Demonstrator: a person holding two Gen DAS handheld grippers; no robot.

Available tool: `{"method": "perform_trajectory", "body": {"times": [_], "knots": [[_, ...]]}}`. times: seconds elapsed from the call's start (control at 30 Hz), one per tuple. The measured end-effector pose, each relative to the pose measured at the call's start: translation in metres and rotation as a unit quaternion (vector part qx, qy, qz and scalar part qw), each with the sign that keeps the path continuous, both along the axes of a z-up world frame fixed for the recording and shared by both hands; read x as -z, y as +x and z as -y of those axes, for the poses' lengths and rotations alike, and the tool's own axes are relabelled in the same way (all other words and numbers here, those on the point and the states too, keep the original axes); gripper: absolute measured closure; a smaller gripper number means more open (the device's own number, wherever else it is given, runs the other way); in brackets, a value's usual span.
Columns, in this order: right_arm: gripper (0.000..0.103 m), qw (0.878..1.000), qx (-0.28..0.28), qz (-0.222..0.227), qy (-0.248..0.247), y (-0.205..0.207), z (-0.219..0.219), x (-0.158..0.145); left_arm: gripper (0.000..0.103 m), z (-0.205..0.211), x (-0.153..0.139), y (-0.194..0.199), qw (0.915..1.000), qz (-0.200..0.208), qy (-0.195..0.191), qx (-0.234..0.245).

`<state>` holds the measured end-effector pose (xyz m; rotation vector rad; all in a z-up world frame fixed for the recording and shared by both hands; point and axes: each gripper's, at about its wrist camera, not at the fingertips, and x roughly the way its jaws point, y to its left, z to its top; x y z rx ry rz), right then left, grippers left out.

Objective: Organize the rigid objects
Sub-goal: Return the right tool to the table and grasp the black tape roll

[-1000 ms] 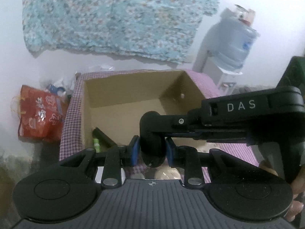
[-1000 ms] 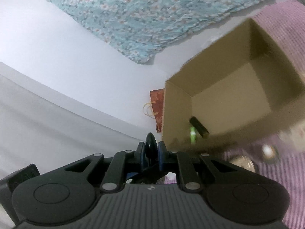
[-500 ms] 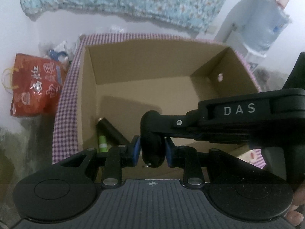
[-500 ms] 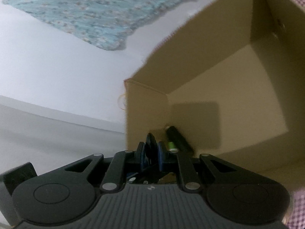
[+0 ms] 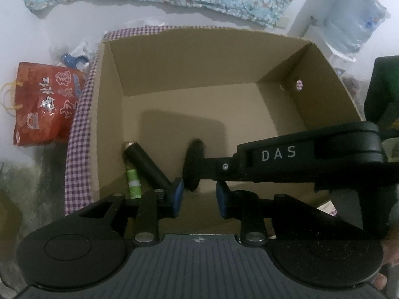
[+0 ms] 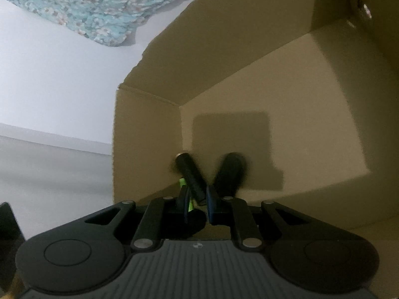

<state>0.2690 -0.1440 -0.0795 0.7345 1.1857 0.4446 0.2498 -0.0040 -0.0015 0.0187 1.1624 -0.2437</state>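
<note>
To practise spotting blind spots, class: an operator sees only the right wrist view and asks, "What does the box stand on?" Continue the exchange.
Observer: The box stands on a checked cloth.
Operator: Anything outside it?
Observer: A red bag, left of it in the left wrist view.
Operator: What is that green sliver?
Observer: A green cylinder with a white band, lying beside the black cylinder.
</note>
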Motion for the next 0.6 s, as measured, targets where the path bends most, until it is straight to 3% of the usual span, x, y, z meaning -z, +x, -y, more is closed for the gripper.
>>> {"method": "perform_trajectory", "body": {"times": [0.3, 0.6], "knots": [[0.086, 0.999, 0.013, 0.04, 0.013, -0.025, 0.018, -0.037, 0.069, -0.006, -0.041, -0.03, 0.9986, 0.042, -0.033, -0.002], [0.086, 0.992, 0.024, 0.114, 0.043, -0.097, 0.064, -0.097, 0.062, -0.016, -0.092, -0.099, 0.9921, 0.097, -0.079, 0.005]]}}
